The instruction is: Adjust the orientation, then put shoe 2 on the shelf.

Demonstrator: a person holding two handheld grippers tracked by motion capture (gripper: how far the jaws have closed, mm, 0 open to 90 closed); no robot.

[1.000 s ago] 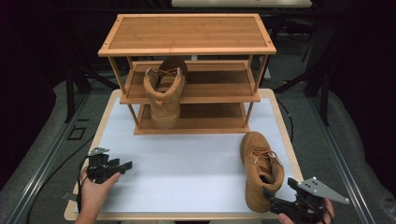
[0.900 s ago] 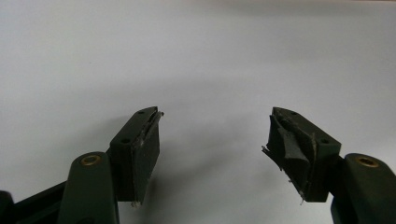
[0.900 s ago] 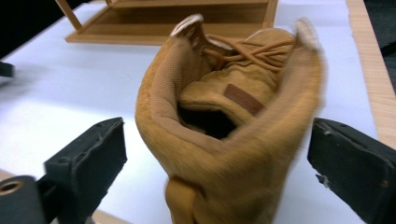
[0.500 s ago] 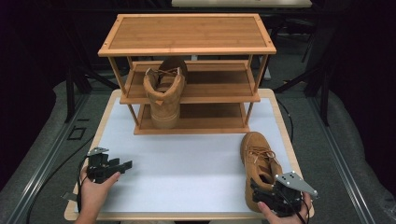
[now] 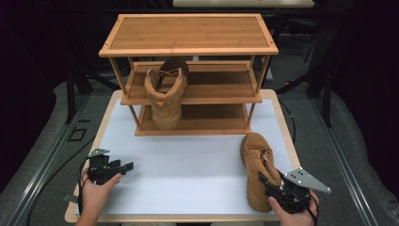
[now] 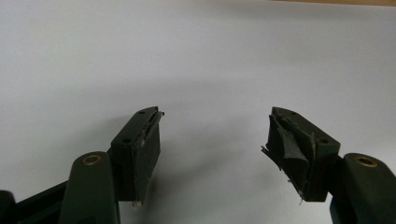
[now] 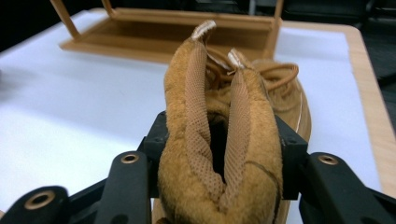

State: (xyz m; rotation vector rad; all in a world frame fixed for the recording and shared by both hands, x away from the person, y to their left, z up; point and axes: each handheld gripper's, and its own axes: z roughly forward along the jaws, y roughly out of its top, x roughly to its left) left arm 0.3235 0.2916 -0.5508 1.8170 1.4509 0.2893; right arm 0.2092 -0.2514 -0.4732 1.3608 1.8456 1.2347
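The right gripper (image 7: 219, 154) is clenching the collar of the tan boot (image 5: 258, 167) near the desk's (image 5: 188, 165) front right corner, readying a lift toward the shoe rack (image 5: 188, 70), while the left gripper (image 6: 212, 140) is idling with jaws released.

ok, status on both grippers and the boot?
Right gripper shut on boot collar, boot on table. Left gripper open, idle over white mat. Path to rack clear.

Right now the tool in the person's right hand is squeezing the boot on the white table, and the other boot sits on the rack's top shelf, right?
Not quite. The other boot stands on the rack's middle shelf, not the top one, as the high view shows. The rest holds: the right tool squeezes the collar of the boot lying on the white table.
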